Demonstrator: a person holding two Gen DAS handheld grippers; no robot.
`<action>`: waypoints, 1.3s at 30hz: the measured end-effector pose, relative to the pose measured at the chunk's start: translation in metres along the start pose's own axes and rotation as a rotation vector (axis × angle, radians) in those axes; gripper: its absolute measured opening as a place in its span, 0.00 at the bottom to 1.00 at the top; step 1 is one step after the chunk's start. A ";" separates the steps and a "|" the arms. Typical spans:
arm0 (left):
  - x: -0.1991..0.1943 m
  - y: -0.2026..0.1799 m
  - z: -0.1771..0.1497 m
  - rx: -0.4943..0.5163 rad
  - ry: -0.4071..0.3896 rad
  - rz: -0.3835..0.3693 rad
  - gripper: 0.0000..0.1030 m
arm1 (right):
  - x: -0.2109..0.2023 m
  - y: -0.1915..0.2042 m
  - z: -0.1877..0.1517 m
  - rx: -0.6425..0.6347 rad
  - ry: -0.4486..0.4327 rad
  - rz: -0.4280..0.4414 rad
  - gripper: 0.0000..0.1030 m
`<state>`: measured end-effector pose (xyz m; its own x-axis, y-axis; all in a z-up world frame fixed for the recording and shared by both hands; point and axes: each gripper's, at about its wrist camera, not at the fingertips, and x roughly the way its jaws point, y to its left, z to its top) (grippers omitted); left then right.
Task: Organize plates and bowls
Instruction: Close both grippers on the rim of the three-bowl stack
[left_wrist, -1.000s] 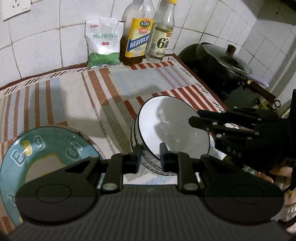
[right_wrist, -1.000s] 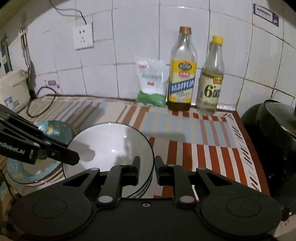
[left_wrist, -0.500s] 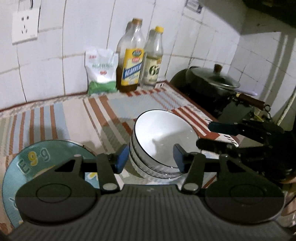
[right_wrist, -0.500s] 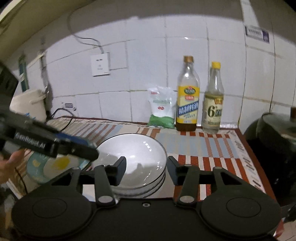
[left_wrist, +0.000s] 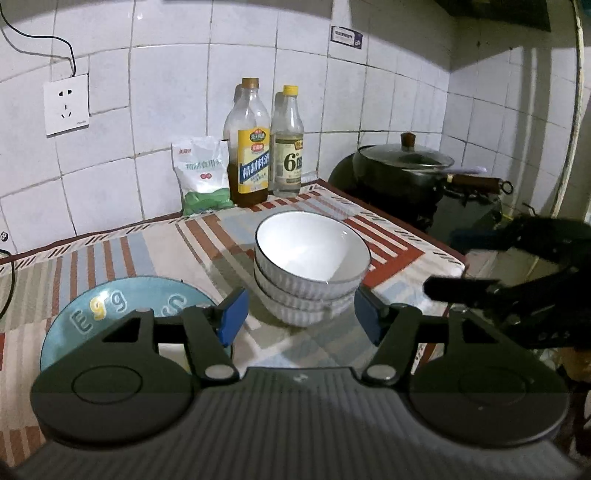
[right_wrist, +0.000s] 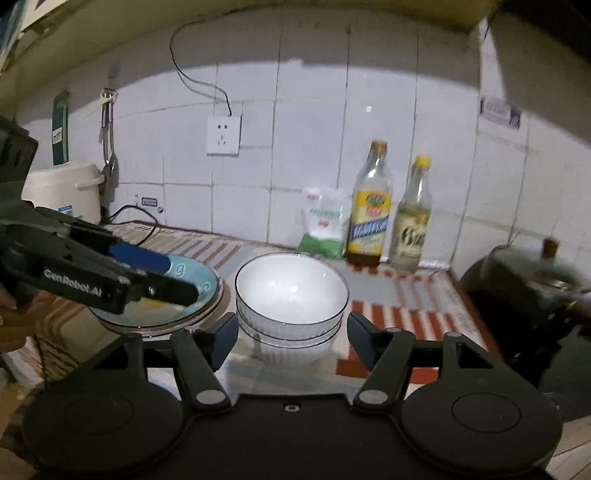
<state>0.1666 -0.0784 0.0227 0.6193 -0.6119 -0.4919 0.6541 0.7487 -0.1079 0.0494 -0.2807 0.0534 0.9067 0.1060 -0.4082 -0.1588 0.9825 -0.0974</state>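
Both claws hang at the counter's front edge, and the stack of white bowls (left_wrist: 312, 269) sits dead ahead of each, on the striped mat (left_wrist: 155, 243) towards the counter's right-hand end. The left gripper (left_wrist: 301, 319) has just been spreading its jaws and holds nothing; the bowls show in its gap but lie beyond the blue pads (left_wrist: 232, 319), untouched. Same story on the right gripper (right_wrist: 291, 338): jaws just widened, empty, the stack centred ahead. The blue plate (right_wrist: 192, 295) lies just beside the bowls, touching or not I can't tell, on the left claw's side, so I'd judge that hand the natural one for it.
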 end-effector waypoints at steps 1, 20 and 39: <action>-0.003 -0.001 -0.002 0.001 -0.001 0.002 0.61 | -0.005 0.002 -0.001 0.002 -0.007 0.001 0.70; -0.030 -0.040 -0.044 0.098 -0.045 0.015 0.83 | -0.038 0.038 -0.048 -0.026 -0.044 0.034 0.80; 0.024 -0.041 -0.066 -0.067 -0.076 0.126 0.98 | 0.003 -0.011 -0.098 0.066 -0.098 -0.029 0.90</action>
<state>0.1258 -0.1067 -0.0415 0.7273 -0.5278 -0.4387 0.5403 0.8345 -0.1080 0.0149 -0.3060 -0.0360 0.9450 0.0885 -0.3149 -0.1086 0.9930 -0.0470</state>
